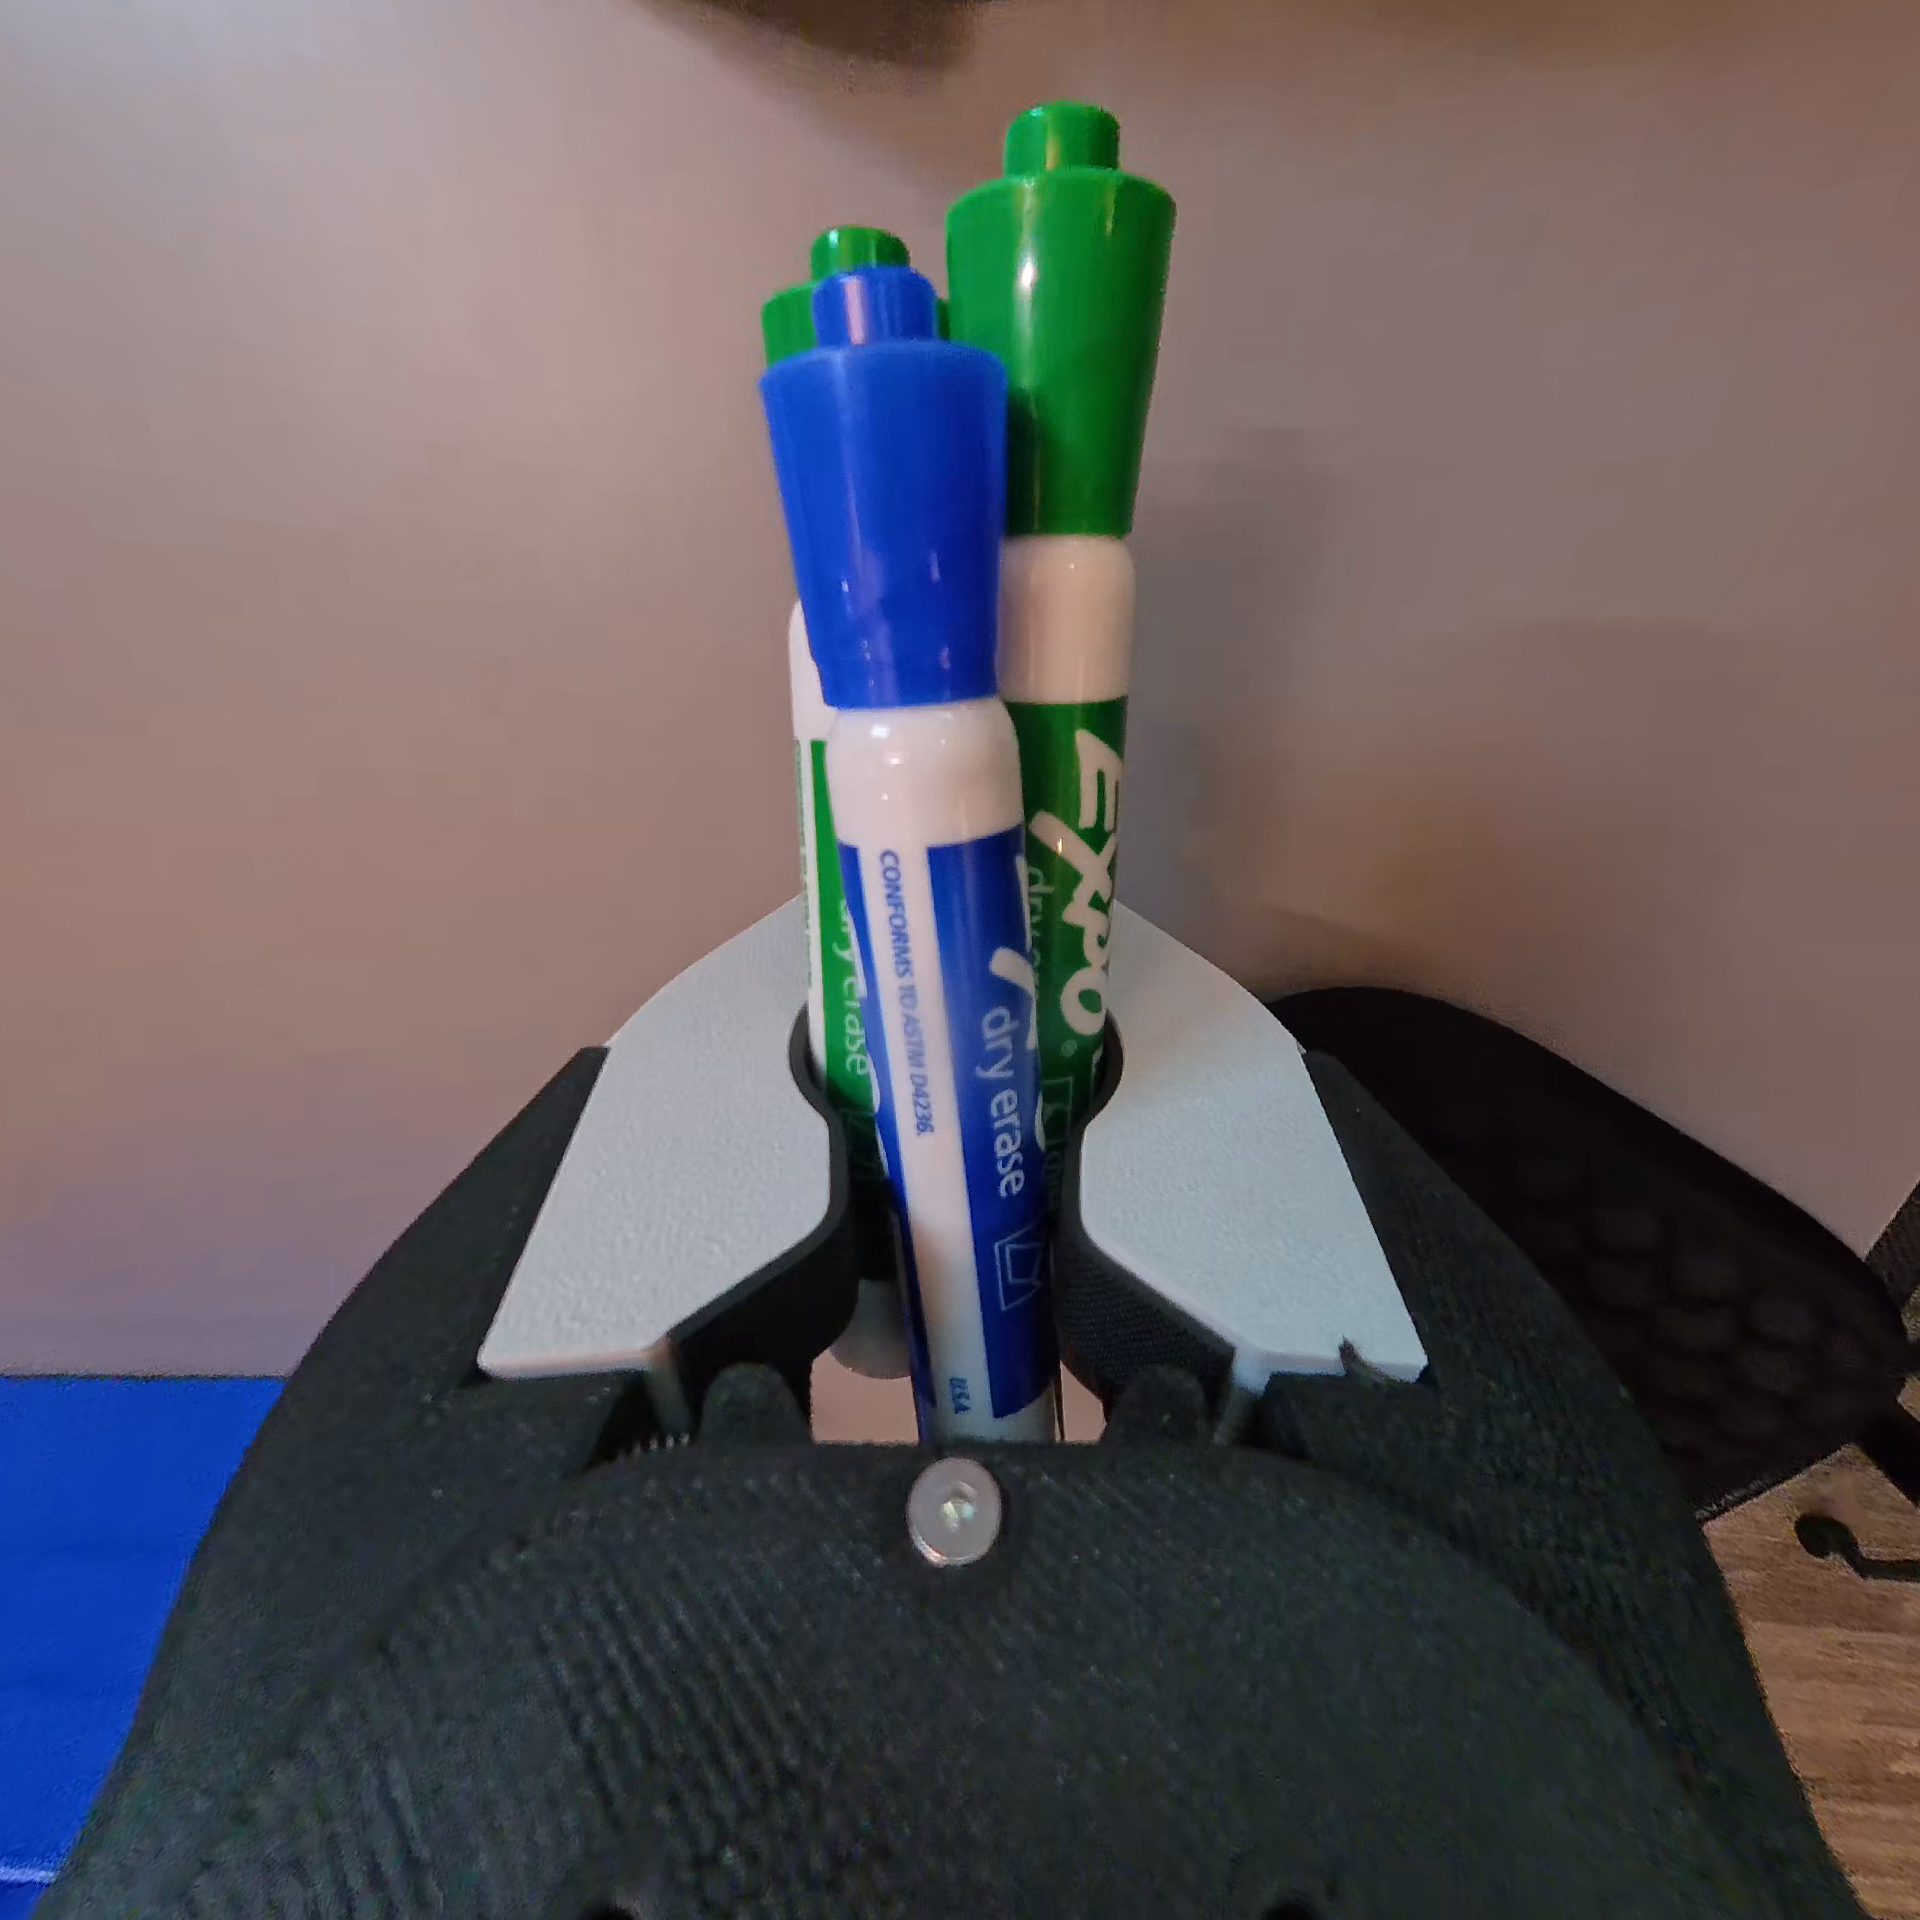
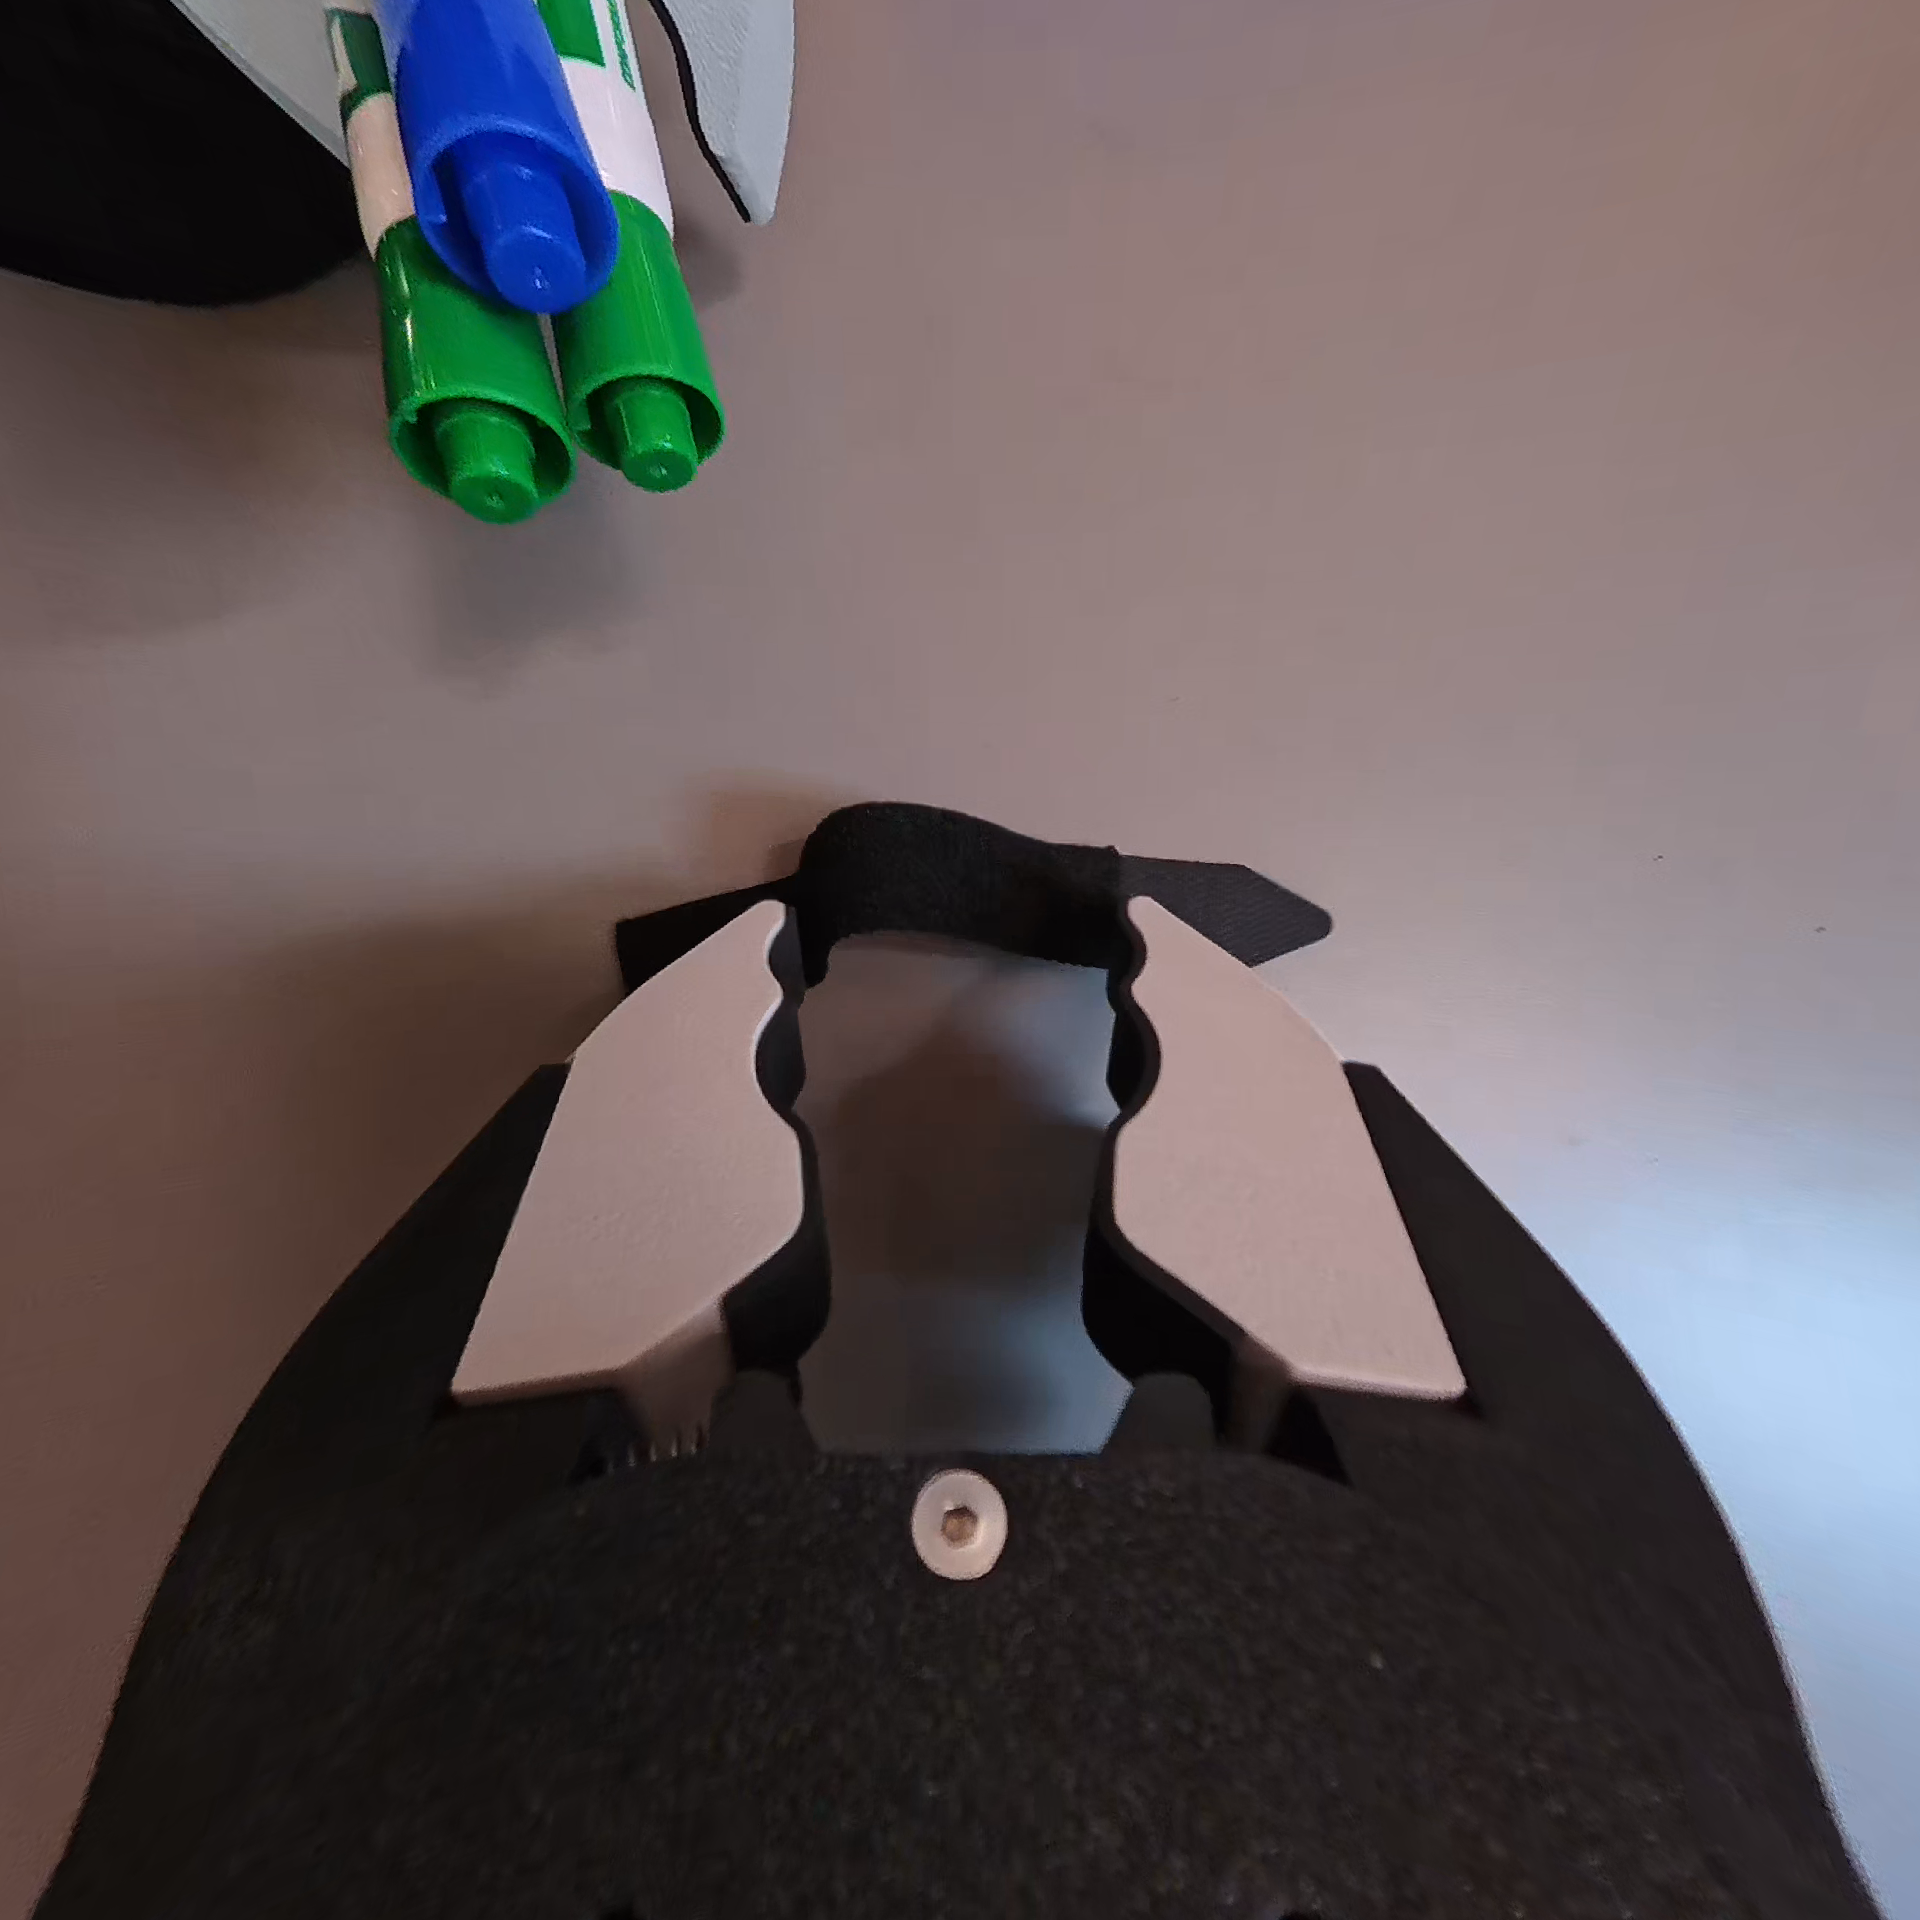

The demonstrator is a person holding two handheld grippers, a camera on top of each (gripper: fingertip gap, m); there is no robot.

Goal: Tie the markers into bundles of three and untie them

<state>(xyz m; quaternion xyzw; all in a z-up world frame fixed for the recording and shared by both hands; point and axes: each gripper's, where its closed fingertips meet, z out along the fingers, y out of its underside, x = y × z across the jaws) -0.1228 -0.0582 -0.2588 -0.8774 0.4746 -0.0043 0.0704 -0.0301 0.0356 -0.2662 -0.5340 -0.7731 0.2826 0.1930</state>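
The three markers (image 1: 935,831) are filling the left gripper's (image 1: 954,1049) gap — nothing else is fitting between those fingers. A black hook-and-loop strap (image 2: 961,883) is spanning the right gripper's (image 2: 956,935) fingertips, blocking the mouth. Grey tabletop (image 2: 1351,520) is lying bare between strap and marker caps — a gripper could be passing there.

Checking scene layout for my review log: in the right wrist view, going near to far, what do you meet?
Right gripper → black strap at its fingertips → bare table → two green markers → blue marker, held by left gripper.
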